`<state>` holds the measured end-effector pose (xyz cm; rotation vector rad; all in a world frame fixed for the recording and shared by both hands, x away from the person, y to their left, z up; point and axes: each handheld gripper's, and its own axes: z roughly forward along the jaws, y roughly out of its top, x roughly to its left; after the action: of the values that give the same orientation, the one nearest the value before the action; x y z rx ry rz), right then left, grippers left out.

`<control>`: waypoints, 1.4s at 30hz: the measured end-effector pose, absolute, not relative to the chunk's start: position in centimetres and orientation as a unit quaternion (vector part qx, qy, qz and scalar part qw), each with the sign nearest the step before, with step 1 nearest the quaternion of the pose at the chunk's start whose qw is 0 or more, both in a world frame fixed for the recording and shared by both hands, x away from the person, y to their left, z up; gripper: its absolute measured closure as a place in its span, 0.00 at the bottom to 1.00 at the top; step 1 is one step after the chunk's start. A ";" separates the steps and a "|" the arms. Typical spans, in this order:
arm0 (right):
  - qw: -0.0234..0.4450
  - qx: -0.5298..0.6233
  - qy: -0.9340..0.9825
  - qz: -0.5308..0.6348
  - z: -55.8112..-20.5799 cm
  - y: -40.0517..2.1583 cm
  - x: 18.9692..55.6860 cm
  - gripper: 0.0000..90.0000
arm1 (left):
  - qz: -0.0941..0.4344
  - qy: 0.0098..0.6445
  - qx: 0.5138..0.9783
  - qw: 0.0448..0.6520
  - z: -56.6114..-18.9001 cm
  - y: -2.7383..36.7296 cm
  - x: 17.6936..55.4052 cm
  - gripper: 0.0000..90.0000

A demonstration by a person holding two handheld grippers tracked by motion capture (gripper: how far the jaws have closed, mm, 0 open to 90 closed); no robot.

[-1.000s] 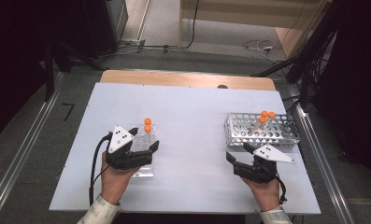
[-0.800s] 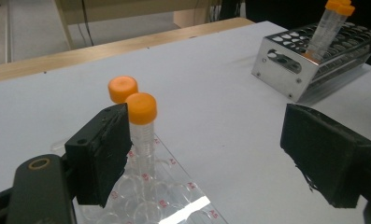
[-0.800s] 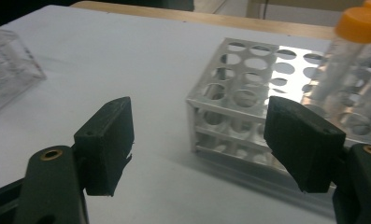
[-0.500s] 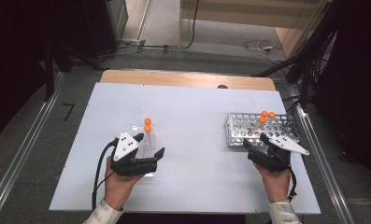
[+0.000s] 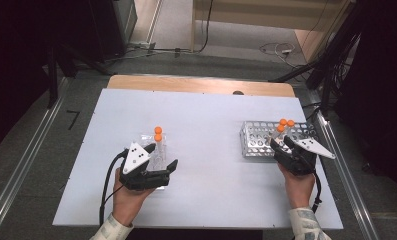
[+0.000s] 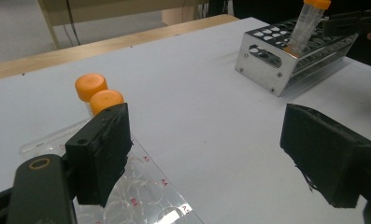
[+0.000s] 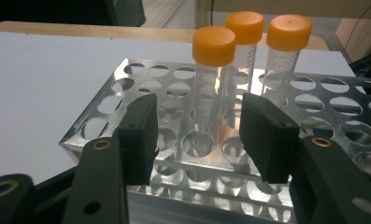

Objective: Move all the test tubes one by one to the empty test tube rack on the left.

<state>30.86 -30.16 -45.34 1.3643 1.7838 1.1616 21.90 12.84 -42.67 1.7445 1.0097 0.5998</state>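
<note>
Tube (image 7: 213,79) with the orange cap stands upright in the metal rack (image 7: 127,86), right between the right gripper's (image 7: 197,137) fingers (image 7: 139,135), which have just been closing but aren't pressing on it yet, gaps show on both sides. So this looks like the grab step: pinch the nearest tube, then lift it straight up so it clears its hole and its two neighbours. Over on the left of the surface (image 5: 211,115), the left gripper (image 6: 220,149) hangs wide open, holding nothing, next to the clear plate (image 6: 141,196) with two capped tubes (image 6: 99,95) behind its finger, probably the drop-off spot.
</note>
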 end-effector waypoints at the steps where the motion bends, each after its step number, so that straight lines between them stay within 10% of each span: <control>1: 0.303 0.516 0.672 0.437 -45.4 -30.1 31.1 0.53 | 0.247 0.417 0.721 0.496 -42.6 12.9 21.9 0.19; 42: 0.329 0.507 0.665 0.438 -45.0 -29.5 33.2 0.80 | 0.241 0.414 0.727 0.491 -43.0 12.6 21.9 0.19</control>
<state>33.17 -29.53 -44.96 1.3272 1.7400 1.1456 21.90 12.58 -43.01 1.7658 1.0059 0.5852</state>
